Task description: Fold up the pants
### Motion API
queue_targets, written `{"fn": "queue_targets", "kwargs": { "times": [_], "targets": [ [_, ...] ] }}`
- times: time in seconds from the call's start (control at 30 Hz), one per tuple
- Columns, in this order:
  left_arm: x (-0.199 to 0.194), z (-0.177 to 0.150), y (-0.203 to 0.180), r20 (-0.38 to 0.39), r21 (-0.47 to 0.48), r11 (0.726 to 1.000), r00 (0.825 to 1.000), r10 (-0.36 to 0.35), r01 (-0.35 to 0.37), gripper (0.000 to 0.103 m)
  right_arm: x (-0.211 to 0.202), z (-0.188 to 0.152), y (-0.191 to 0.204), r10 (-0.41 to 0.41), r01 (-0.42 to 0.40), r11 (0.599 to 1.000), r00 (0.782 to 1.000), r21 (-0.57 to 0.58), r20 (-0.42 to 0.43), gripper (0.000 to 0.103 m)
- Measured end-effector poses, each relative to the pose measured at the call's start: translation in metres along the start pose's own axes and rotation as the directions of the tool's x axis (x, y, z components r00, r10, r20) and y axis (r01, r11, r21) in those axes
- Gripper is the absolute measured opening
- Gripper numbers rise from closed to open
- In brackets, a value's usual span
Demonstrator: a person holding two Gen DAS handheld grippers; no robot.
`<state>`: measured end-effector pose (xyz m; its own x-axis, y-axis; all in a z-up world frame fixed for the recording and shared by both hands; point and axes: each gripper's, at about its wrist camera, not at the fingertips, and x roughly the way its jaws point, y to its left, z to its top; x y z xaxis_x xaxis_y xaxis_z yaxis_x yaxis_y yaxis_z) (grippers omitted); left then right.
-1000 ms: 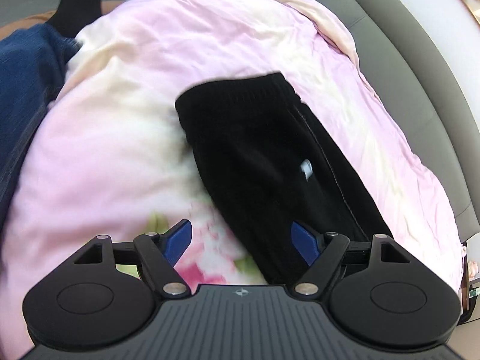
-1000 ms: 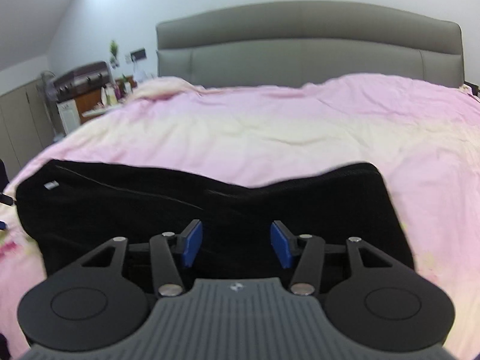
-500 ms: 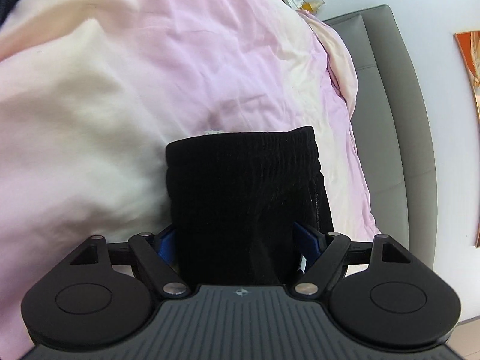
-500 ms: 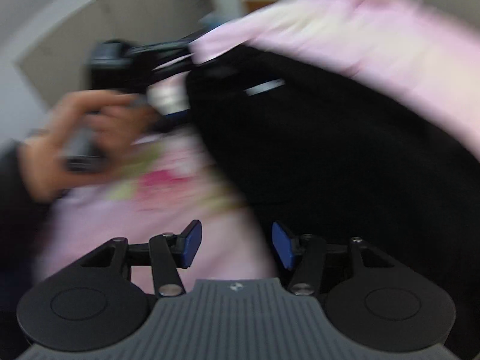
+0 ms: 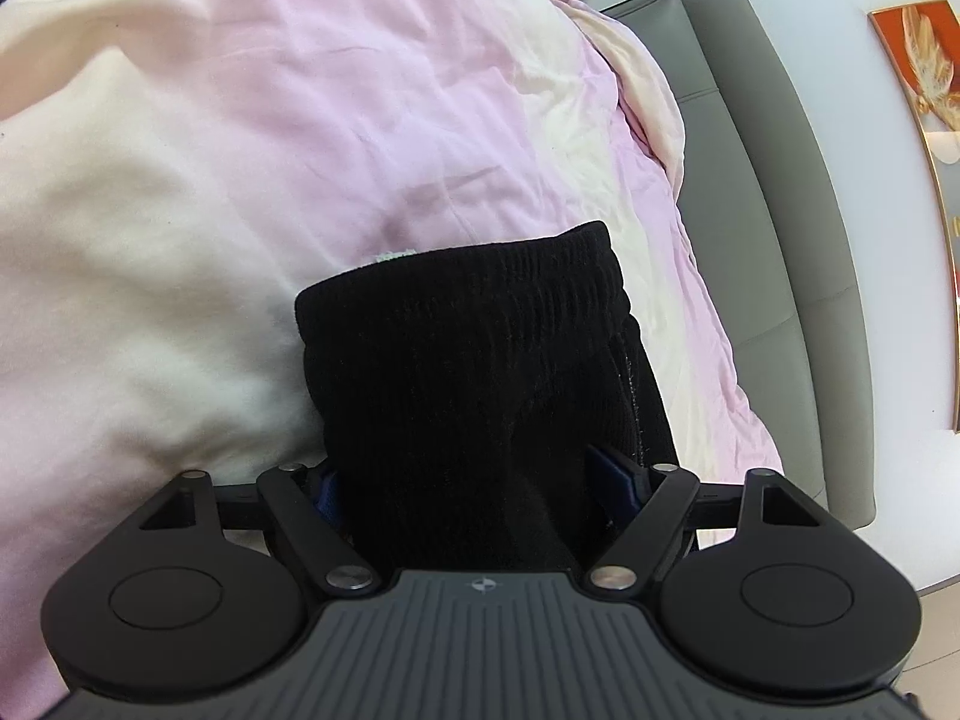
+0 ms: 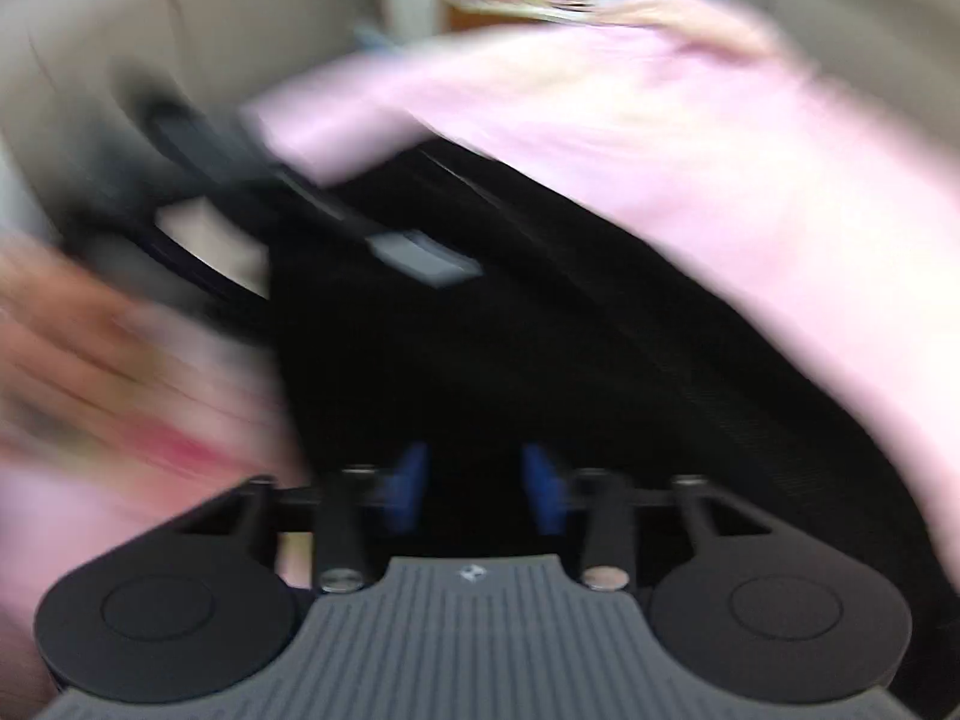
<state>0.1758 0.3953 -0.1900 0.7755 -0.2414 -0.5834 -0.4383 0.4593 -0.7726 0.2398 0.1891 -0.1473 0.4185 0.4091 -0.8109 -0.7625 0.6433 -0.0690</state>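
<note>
The black ribbed-knit pants (image 5: 474,372) lie on a pink and cream quilted bedspread (image 5: 252,138). In the left wrist view they run from the bottom centre up toward 12 o'clock, ending in a gathered elastic band (image 5: 480,276) near the middle of the picture. A small pale tag pokes out just above that band, at about 11 o'clock of it.

The left gripper (image 5: 474,486) stands wide, with the dark cloth filling the gap between its blue pads (image 5: 612,477). Its jaws are closing, and the fabric bunches up against the pad on the 3 o'clock side; the pad on the 9 o'clock side is mostly hidden behind the cloth. A grey padded headboard (image 5: 774,228) curves along the 2 to 4 o'clock edge, and an orange framed picture (image 5: 924,84) hangs on the white wall beyond it.

The right wrist view is badly blurred. The right gripper (image 6: 477,489) sits narrow, its jaws closing, with the black pants (image 6: 540,360) filling the space between and beyond its blue pads (image 6: 408,483); I cannot tell whether the pads press on the cloth yet. At 9 o'clock a smeared hand (image 6: 66,330) shows, and the bedspread (image 6: 690,132) sweeps across from 12 to 4 o'clock.
</note>
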Motion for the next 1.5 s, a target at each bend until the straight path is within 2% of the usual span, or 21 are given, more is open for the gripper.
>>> {"fn": "queue_targets", "kwargs": {
  "times": [0.03, 0.27, 0.3, 0.33, 0.4, 0.47, 0.57, 0.67, 0.77, 0.87, 0.93, 0.97, 1.03, 1.1, 1.2, 1.23, 1.3, 1.33, 1.43, 1.47, 1.5],
  "targets": [
    [-0.001, -0.002, 0.001, 0.004, 0.000, 1.000, 1.000, 0.001, -0.001, 0.084, 0.010, -0.003, 0.004, -0.033, 0.033, 0.999, 0.999, -0.025, 0.006, 0.026],
    [0.000, -0.002, 0.001, 0.014, -0.003, 1.000, 1.000, 0.003, -0.002, 0.082, -0.004, -0.006, 0.000, -0.037, 0.021, 0.993, 0.989, 0.116, 0.141, 0.025],
    [0.000, -0.003, 0.001, 0.021, 0.000, 1.000, 1.000, 0.003, -0.003, 0.081, -0.003, -0.006, 0.000, -0.039, 0.018, 0.990, 0.989, 0.143, 0.142, 0.026],
    [0.000, -0.004, 0.002, 0.030, 0.001, 1.000, 1.000, 0.006, -0.006, 0.079, 0.006, -0.005, -0.001, -0.032, 0.012, 0.984, 0.994, 0.176, 0.109, 0.027],
    [0.002, -0.005, 0.005, 0.039, -0.013, 1.000, 0.999, 0.022, -0.021, 0.063, 0.019, -0.016, -0.004, -0.016, 0.010, 0.982, 0.999, 0.188, 0.034, 0.027],
    [0.002, -0.006, 0.009, 0.042, -0.028, 0.999, 0.999, 0.022, -0.021, 0.055, 0.021, -0.024, 0.005, -0.054, 0.048, 0.991, 0.997, 0.127, 0.046, 0.027],
    [-0.003, -0.007, 0.008, 0.061, -0.020, 1.000, 0.998, 0.003, -0.002, 0.045, 0.011, -0.021, 0.008, -0.064, 0.053, 0.987, 0.996, 0.152, 0.063, 0.027],
    [-0.011, -0.014, -0.006, 0.104, 0.057, 0.998, 0.995, 0.011, -0.017, 0.041, -0.007, -0.030, 0.011, -0.058, 0.043, 0.985, 0.995, 0.167, 0.085, 0.028],
    [-0.023, -0.024, -0.030, 0.165, 0.157, 0.987, 0.986, 0.001, -0.027, 0.039, -0.028, -0.047, 0.009, -0.078, 0.057, 0.981, 0.991, 0.183, 0.110, 0.033],
    [-0.036, -0.038, -0.060, 0.209, 0.287, 0.958, 0.977, -0.053, -0.010, 0.038, -0.059, -0.073, 0.007, -0.124, 0.086, 0.967, 0.981, 0.240, 0.148, 0.038],
    [-0.042, -0.051, -0.085, 0.231, 0.415, 0.909, 0.970, -0.077, -0.027, 0.038, -0.083, -0.095, -0.001, -0.120, 0.057, 0.945, 0.976, 0.322, 0.181, 0.038],
    [-0.044, -0.060, -0.099, 0.238, 0.485, 0.873, 0.967, -0.086, -0.042, 0.038, -0.093, -0.104, -0.004, -0.120, 0.046, 0.935, 0.974, 0.351, 0.190, 0.039],
    [-0.045, -0.081, -0.124, 0.244, 0.614, 0.786, 0.965, -0.100, -0.075, 0.038, -0.109, -0.119, -0.009, -0.138, 0.059, 0.928, 0.972, 0.369, 0.192, 0.039],
    [-0.041, -0.104, -0.146, 0.252, 0.723, 0.681, 0.963, -0.100, -0.119, 0.038, -0.119, -0.127, -0.016, -0.172, 0.097, 0.930, 0.967, 0.355, 0.186, 0.039],
    [-0.029, -0.149, -0.175, 0.255, 0.860, 0.479, 0.961, -0.105, -0.176, 0.038, -0.139, -0.146, -0.032, -0.195, 0.112, 0.916, 0.963, 0.384, 0.184, 0.039],
    [-0.022, -0.167, -0.183, 0.260, 0.897, 0.394, 0.961, -0.099, -0.201, 0.038, -0.145, -0.151, -0.038, -0.195, 0.107, 0.909, 0.964, 0.402, 0.183, 0.039],
    [-0.008, -0.196, -0.194, 0.264, 0.936, 0.264, 0.961, -0.086, -0.233, 0.038, -0.154, -0.161, -0.051, -0.197, 0.105, 0.900, 0.964, 0.423, 0.179, 0.039],
    [0.000, -0.208, -0.198, 0.266, 0.945, 0.219, 0.961, -0.079, -0.243, 0.038, -0.153, -0.161, -0.059, -0.204, 0.112, 0.898, 0.963, 0.425, 0.177, 0.039],
    [0.017, -0.234, -0.207, 0.261, 0.954, 0.165, 0.964, -0.057, -0.249, 0.038, -0.152, -0.167, -0.074, -0.241, 0.151, 0.892, 0.957, 0.425, 0.164, 0.040],
    [0.021, -0.245, -0.210, 0.265, 0.957, 0.139, 0.963, -0.051, -0.256, 0.038, -0.154, -0.172, -0.080, -0.258, 0.166, 0.884, 0.953, 0.438, 0.160, 0.040],
    [0.025, -0.254, -0.212, 0.270, 0.959, 0.101, 0.962, -0.045, -0.265, 0.039, -0.155, -0.177, -0.084, -0.270, 0.172, 0.872, 0.950, 0.457, 0.156, 0.040]
  ]
}}
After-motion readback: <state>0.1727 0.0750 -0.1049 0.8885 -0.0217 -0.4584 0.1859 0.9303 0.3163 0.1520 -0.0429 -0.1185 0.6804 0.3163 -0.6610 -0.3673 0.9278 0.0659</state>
